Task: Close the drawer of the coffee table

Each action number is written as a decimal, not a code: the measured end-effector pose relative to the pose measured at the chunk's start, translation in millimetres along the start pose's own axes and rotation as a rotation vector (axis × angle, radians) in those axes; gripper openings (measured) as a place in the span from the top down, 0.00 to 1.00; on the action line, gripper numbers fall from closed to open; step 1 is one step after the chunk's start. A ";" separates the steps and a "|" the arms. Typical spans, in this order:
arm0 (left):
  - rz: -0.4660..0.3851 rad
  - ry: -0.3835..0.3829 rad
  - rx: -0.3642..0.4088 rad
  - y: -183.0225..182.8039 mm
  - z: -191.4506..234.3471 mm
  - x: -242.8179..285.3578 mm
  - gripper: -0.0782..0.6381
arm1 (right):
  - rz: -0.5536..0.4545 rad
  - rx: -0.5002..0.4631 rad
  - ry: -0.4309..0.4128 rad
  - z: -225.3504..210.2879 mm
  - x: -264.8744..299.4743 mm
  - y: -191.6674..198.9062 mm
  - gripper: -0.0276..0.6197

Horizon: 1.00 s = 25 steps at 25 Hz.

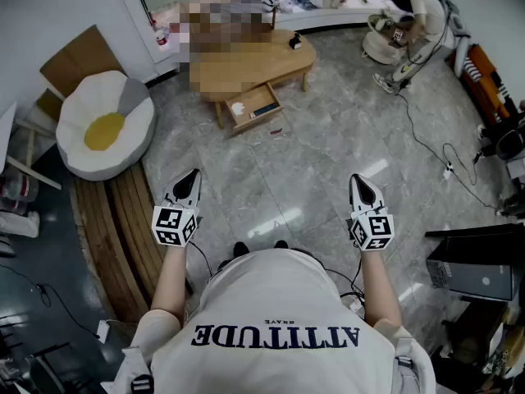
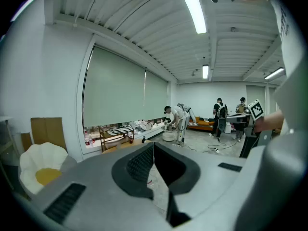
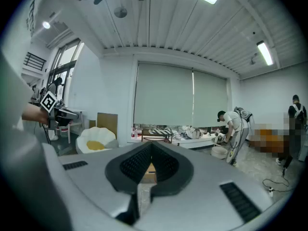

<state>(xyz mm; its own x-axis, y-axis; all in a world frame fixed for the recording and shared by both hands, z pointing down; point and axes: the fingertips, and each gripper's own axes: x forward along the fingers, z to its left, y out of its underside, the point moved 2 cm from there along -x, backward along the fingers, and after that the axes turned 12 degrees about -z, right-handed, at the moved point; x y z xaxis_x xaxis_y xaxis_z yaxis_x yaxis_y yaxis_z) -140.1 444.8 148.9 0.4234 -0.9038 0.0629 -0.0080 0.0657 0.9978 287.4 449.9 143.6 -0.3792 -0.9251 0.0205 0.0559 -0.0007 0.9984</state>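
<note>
The drawer [image 1: 256, 105] stands pulled out from the front of the low oval wooden bench [image 1: 246, 64], the coffee table of the task. It lies well across the grey tiled floor [image 1: 312, 179] from the person. A white item and a dark one lie inside it.

The left gripper [image 1: 190, 175] and right gripper [image 1: 358, 180] are held out in front of the body, well apart from each other. Each has its jaws pressed together with nothing between them.

The step in hand looks like the approach, since neither gripper is anywhere near the drawer front. Closed jaws suit a push, so they need not open. It would be best to walk up square to the drawer, avoiding the small red thing [image 1: 277, 131] on the floor just beside it. Then lower one gripper to the middle of the front panel and press straight along the runners. An off-centre push may skew the drawer and jam it.
</note>
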 end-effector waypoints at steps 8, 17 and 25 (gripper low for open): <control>0.007 0.001 0.001 -0.6 -1.5 2.2 0.86 | -0.005 0.004 -0.002 -1.7 1.4 -2.1 0.93; 0.013 -0.005 0.003 2.0 -6.1 -1.1 0.86 | -0.008 0.035 0.015 -6.7 -3.8 0.8 0.93; -0.004 -0.023 0.001 4.5 -23.4 -1.6 0.86 | -0.009 0.035 -0.008 -18.7 -10.6 8.0 0.93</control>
<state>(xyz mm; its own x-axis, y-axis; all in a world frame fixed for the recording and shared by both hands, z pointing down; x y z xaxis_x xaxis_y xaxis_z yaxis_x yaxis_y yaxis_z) -119.6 456.4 152.8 0.4025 -0.9135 0.0592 -0.0075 0.0614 0.9981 309.2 452.6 150.4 -0.3865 -0.9222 0.0119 0.0202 0.0045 0.9998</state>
